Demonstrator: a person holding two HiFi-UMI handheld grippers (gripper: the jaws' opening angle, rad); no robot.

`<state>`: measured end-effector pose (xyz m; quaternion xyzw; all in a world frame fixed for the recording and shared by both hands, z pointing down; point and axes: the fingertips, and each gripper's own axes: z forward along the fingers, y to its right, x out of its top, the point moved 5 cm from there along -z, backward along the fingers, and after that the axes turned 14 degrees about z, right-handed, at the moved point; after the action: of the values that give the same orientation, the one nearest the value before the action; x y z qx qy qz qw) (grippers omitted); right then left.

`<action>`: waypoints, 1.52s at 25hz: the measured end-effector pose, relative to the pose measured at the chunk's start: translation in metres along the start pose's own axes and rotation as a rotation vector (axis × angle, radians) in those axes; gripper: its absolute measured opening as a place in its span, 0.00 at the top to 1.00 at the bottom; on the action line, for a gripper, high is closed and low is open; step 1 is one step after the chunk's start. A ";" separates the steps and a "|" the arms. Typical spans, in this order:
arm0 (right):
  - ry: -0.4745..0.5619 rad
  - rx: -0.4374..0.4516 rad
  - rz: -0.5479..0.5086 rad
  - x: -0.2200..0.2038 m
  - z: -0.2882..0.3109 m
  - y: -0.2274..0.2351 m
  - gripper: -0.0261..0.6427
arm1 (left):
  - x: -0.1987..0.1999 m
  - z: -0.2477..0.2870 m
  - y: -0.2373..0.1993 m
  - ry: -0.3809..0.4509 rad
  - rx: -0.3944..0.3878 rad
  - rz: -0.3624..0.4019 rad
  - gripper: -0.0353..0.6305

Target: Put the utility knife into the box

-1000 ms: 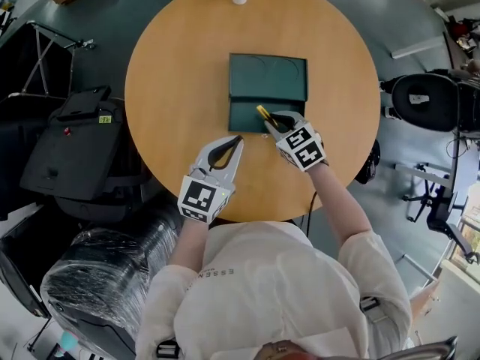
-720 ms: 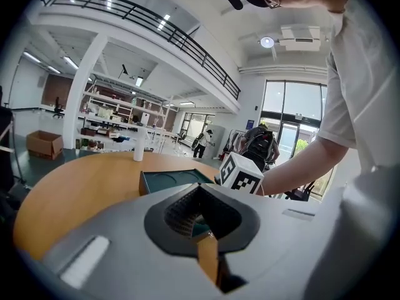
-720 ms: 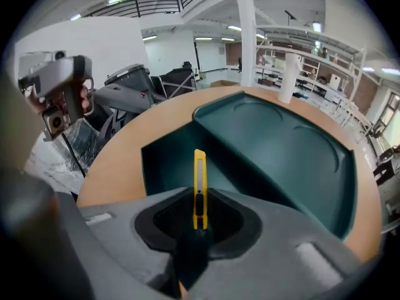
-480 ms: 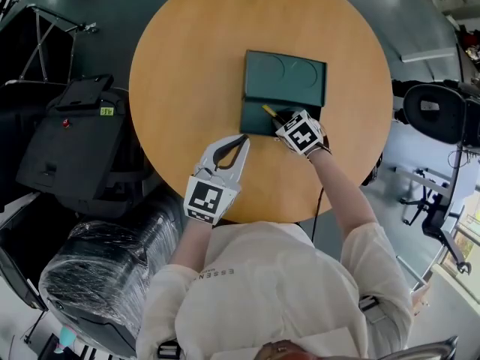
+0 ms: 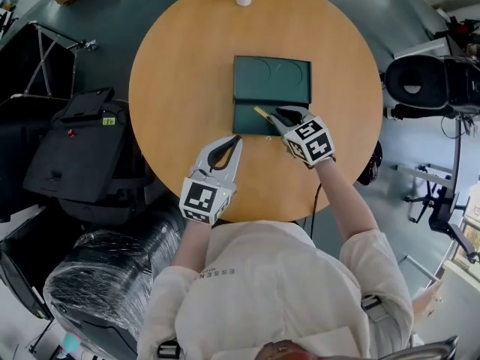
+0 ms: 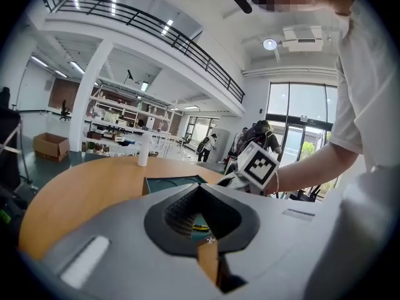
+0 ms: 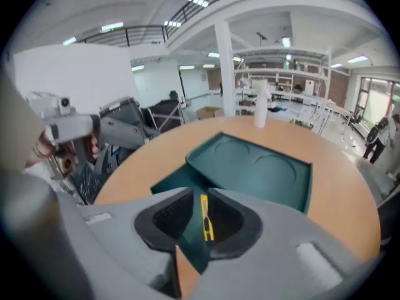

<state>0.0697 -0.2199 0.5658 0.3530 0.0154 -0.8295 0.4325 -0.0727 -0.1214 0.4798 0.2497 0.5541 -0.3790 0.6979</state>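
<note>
Right gripper (image 5: 281, 120) clamped on utility knife (image 5: 262, 114), tip toward 10 o'clock over box (image 5: 271, 81); lower flat before release. Left gripper (image 5: 231, 142) jaws together, empty.

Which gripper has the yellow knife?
The right gripper. The yellow knife sits between its jaws over the box; the left gripper holds nothing.
</note>
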 end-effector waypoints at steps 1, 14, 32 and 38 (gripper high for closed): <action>0.084 0.015 0.018 0.009 -0.018 -0.005 0.92 | 0.005 0.000 0.002 0.011 0.002 0.009 0.93; 0.644 -0.023 0.009 -0.017 -0.190 -0.056 0.97 | 0.068 -0.030 0.070 0.111 0.045 0.170 0.93; 0.646 -0.050 0.017 -0.101 -0.235 -0.127 0.97 | 0.033 -0.130 0.131 0.118 0.043 0.159 0.93; 0.674 -0.056 0.019 -0.147 -0.260 -0.194 0.97 | 0.019 -0.197 0.166 0.135 0.026 0.167 0.93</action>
<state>0.1326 0.0914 0.4046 0.5955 0.1768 -0.6614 0.4203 -0.0516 0.1226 0.3982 0.3290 0.5721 -0.3088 0.6849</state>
